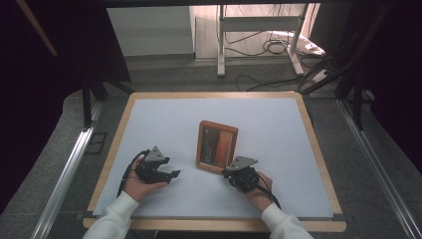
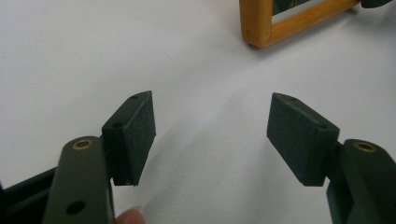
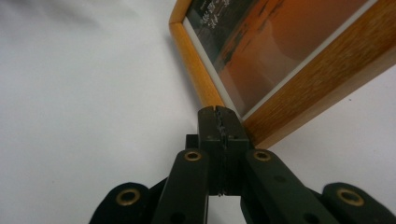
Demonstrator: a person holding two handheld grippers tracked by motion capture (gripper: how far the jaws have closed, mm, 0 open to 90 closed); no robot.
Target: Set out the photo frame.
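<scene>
— Where is the left gripper (image 1: 175, 174)?

— At the left of the white counter (image 1: 164, 119), with its jaws wide apart and nothing between them. The wooden-framed picture of an orange sunset (image 1: 217, 145) lies well off to its right, flat at mid-counter.

— And the hand?

— The left hand (image 1: 141, 185) rests low on the counter, its white sleeve (image 1: 113, 219) coming in from the bottom edge.

— The right gripper (image 3: 219, 122)?

— Its jaws are pressed together, their tip right at the frame's near corner. The right hand (image 1: 257, 192) angles in from the lower right.
</scene>
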